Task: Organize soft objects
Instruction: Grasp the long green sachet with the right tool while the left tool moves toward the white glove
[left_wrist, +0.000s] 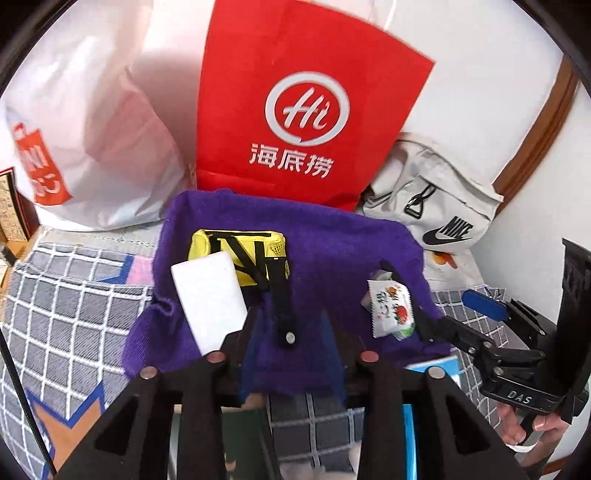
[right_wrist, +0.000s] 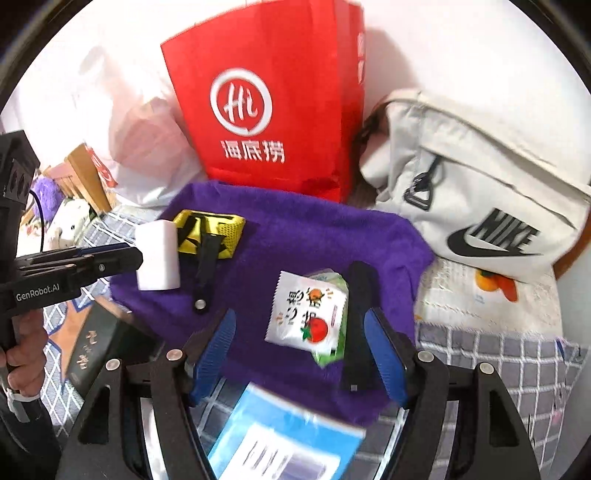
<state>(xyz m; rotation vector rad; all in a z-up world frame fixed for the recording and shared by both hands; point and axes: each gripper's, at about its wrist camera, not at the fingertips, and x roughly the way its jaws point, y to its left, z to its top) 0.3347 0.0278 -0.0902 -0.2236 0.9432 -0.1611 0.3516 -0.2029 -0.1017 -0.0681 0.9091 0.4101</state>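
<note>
Left gripper (left_wrist: 291, 343) jaws wide over purple towel (left_wrist: 332, 236), right gripper (right_wrist: 299, 354) wide around snack packet (right_wrist: 306, 314) at 12 o'clock.

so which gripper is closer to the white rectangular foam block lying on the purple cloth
Left. The left gripper has its fingertips right at the white rectangular foam block, at its near edge. The right gripper sits farther right, open around the white snack packet with the tomato picture.
</note>
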